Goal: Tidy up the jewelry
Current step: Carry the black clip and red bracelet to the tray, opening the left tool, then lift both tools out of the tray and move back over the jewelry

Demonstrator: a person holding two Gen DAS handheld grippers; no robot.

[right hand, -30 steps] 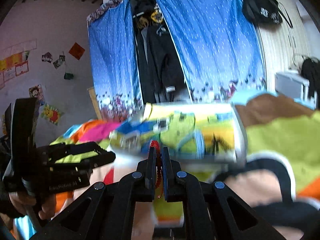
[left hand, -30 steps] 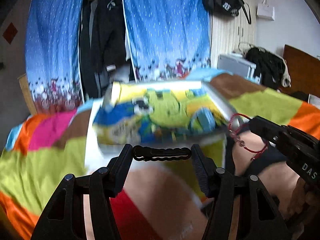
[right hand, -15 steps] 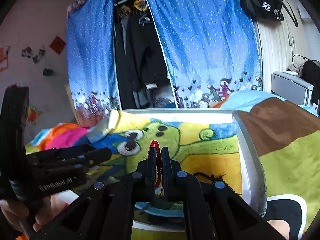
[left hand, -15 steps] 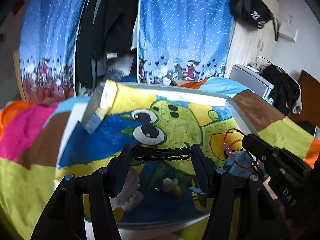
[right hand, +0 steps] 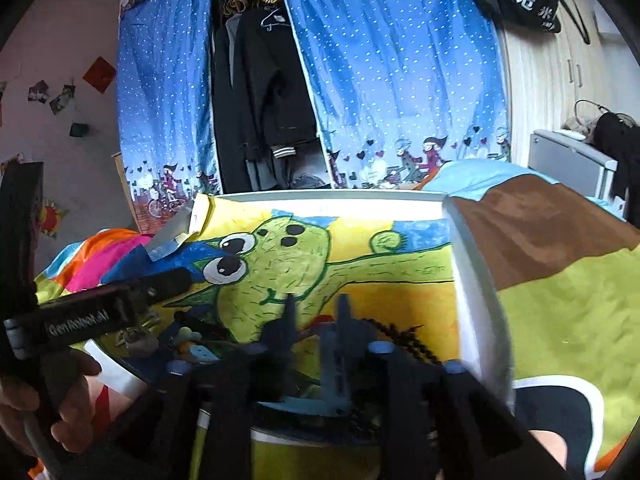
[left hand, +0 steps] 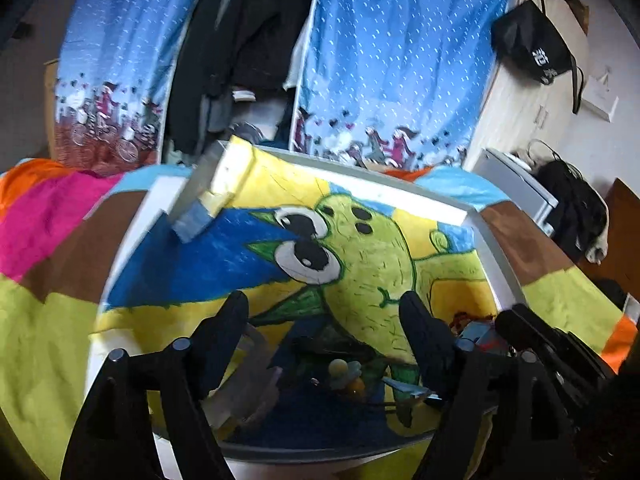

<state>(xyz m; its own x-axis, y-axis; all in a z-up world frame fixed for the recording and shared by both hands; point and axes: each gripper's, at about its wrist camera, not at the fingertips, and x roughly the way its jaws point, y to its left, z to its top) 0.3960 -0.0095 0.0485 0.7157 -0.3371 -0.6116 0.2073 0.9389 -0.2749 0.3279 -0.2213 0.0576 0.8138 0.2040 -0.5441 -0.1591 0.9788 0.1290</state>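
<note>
both hand-held grippers have come down closer over the white-framed tray (left hand: 492,264) since the earlier frames. the left hand-held gripper (left hand: 324,316), which a second ago was clamped on a black beaded bracelet, now has its fingers spread wide with nothing between them. the right hand-held gripper (right hand: 316,312), earlier pinched tight on a red string bracelet, now has its fingers parted by a narrow gap; motion blur makes it hard to tell whether anything is still caught there.

the left wrist view shows the near end of the tray, where a small pale flower-shaped trinket (left hand: 345,372) and a clear plastic piece (left hand: 248,376) lie on the cartoon-painted lining, and the red string bracelet (left hand: 460,318) peeks out just beside the right gripper's tip. the right wrist view shows what the left cannot: a dark braided bracelet (right hand: 404,338) lying on the yellow part of the lining near the tray's right wall, a bit of red cord (right hand: 320,318) between the right fingers, and a hand (right hand: 52,408) gripping the left tool's handle.

the tray rests on a patchwork bedspread (right hand: 560,312) of green, brown, pink and orange. its far left corner has a flap of the frame (left hand: 218,184) tilted up and loose. most of the lining toward the far wall is bare; the jewelry crowds the near edge under the two tools. behind the bed hang blue curtains (right hand: 400,80).
</note>
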